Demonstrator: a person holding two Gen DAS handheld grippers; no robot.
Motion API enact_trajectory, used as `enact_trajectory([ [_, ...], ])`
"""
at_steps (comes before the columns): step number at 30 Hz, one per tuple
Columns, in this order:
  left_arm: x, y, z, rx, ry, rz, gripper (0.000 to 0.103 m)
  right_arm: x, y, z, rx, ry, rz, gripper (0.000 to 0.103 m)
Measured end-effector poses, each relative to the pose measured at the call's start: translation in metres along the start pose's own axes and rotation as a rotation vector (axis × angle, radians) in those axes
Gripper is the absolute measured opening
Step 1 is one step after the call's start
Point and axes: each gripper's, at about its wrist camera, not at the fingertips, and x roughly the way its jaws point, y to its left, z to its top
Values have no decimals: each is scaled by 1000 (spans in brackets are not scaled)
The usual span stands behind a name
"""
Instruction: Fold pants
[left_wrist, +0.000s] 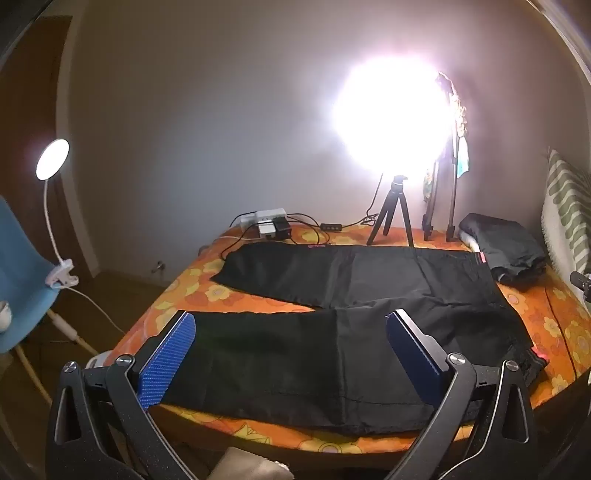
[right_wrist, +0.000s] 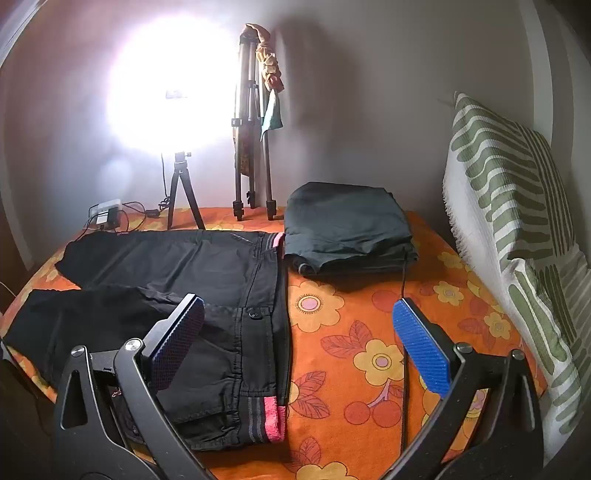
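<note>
Pants (left_wrist: 369, 295) are spread flat on the bed (right_wrist: 369, 350), legs apart in a V, waistband toward the pillow (right_wrist: 517, 221). Both my grippers hang wide open with nothing in them: left gripper (left_wrist: 291, 350) over the near leg, right gripper (right_wrist: 303, 343) by the waistband. I'd pinch the near hem and waistband edge together, then carry that leg over onto the far one, keeping it taut.

Glare from the lamp (left_wrist: 388, 110) washes out its head; the left claw (left_wrist: 291, 354) hides part of the pants (left_wrist: 332, 280); the pillow (right_wrist: 517, 221) is cut off
</note>
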Motion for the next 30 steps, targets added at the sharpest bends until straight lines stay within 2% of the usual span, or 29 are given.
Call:
enact_trajectory([
  [14, 2, 5, -5, -21, -5, 23, 103, -4, -3, 1, 3, -8, 3, 103],
  [30, 1, 10, 0, -39, -15, 20, 103, 0, 11, 3, -21, -11, 13, 103],
])
